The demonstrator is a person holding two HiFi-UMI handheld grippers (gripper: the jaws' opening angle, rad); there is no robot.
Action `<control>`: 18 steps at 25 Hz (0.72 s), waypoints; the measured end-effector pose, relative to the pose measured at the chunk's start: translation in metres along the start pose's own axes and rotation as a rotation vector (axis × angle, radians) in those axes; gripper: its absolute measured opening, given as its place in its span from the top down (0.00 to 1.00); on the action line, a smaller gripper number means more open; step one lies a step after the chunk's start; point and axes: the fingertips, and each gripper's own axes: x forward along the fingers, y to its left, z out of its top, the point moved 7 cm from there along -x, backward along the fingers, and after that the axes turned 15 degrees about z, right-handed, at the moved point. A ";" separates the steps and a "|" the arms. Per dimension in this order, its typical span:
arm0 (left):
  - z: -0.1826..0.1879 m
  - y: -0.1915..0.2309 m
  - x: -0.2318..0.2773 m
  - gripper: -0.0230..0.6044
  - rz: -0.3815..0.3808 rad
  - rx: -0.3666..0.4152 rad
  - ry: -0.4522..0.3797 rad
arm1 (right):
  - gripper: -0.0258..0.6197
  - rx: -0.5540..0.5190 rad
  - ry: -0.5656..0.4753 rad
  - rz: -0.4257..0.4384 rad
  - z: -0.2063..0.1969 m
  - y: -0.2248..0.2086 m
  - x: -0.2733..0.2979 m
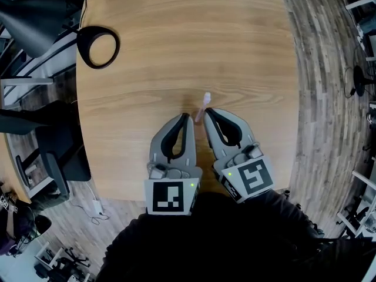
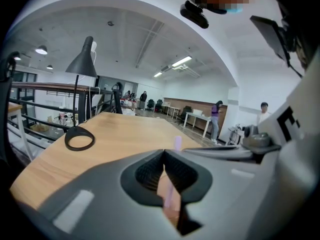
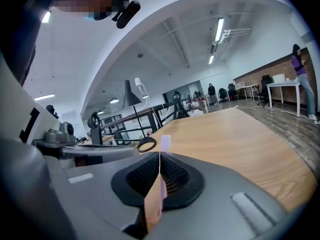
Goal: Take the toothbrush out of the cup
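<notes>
A light wooden desk (image 1: 188, 51) carries a black lamp with a ring-shaped base (image 1: 98, 47) near its far left corner, its dark shade (image 1: 29, 16) overhanging the edge. A dark office chair (image 1: 59, 157) stands at the left. Grey plank floor (image 1: 329, 98) surrounds the desk. 2 people (image 2: 218, 119) stand by distant tables.

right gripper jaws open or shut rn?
Shut: in the right gripper view the right gripper has its jaw tips meeting in a thin seam. The toothbrush pokes up just beyond them.
</notes>
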 end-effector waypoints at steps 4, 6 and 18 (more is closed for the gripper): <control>-0.003 -0.001 0.000 0.95 -0.002 -0.004 0.004 | 0.95 0.004 0.009 -0.004 -0.004 0.000 -0.001; -0.004 -0.002 0.002 0.95 -0.003 -0.005 0.006 | 0.93 0.008 0.013 -0.005 -0.005 -0.002 -0.001; -0.007 0.005 0.008 0.95 0.014 -0.011 0.023 | 0.79 0.017 0.022 -0.006 -0.007 -0.007 0.007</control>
